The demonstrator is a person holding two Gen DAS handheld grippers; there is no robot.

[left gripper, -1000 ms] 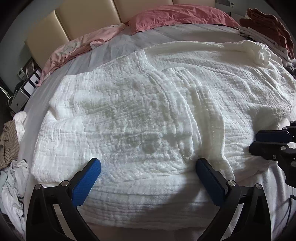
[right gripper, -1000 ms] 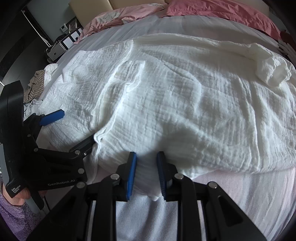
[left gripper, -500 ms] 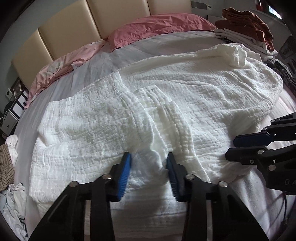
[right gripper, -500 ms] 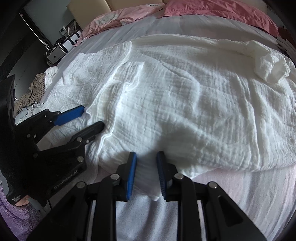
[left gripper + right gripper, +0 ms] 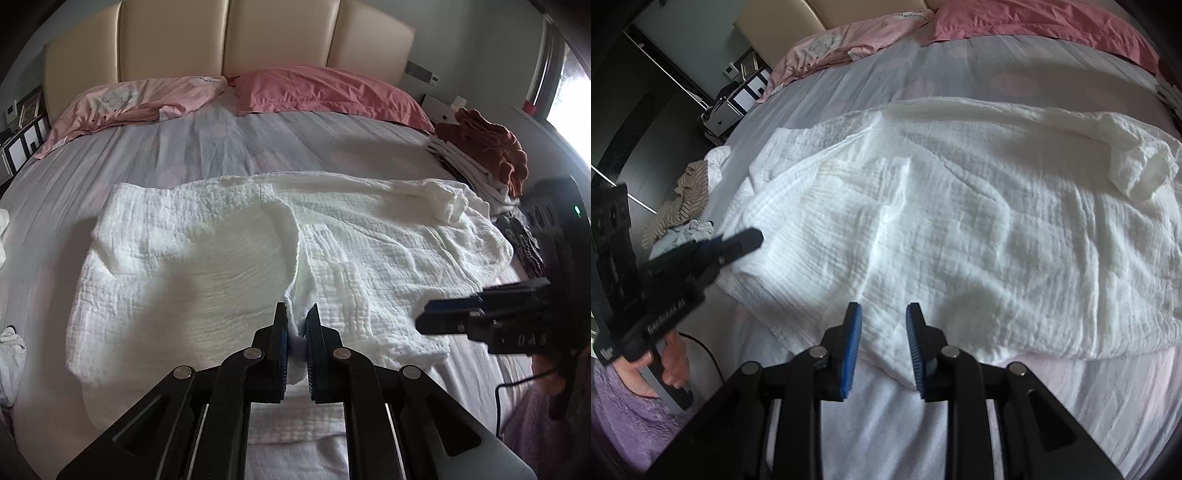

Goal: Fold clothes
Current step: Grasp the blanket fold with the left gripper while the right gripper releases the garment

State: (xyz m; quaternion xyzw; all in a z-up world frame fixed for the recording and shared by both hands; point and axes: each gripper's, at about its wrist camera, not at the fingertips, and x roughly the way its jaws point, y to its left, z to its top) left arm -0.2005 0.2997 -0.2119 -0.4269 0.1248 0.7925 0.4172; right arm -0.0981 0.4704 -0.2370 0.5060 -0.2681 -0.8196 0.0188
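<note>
White crinkled cotton fills both views: a large garment (image 5: 229, 258) lies spread across the bed (image 5: 258, 147), reaching from just ahead of both tools out toward the pillows (image 5: 325, 92) beyond. A second ago the left gripper (image 5: 295, 328) hung spread wide over the near hem; half a second ago it was narrowing on a ridge of cloth, and now its blue pads are pressed together on that ridge, with a pleat of fabric rising between them and running forward from the fingertips. The camera has also lifted, so the headboard (image 5: 229, 37) now shows, and the cloth ahead of the left tool is drawn up into a taut crease. I judge from this that the grab is finished and the lift has begun. The right gripper (image 5: 882, 332) has changed little: it sits at the near edge of the garment with a bunch of cloth between its pads, which stand a little apart, and the fabric fills that gap, so it appears to be pinching the hem. Off to its left the other tool (image 5: 701, 254) has swung up and away from the mattress. With both near edges held, the next move is probably carrying them forward to fold the garment over itself; a loose sleeve (image 5: 1137, 173) bunched far right may need tucking.
</note>
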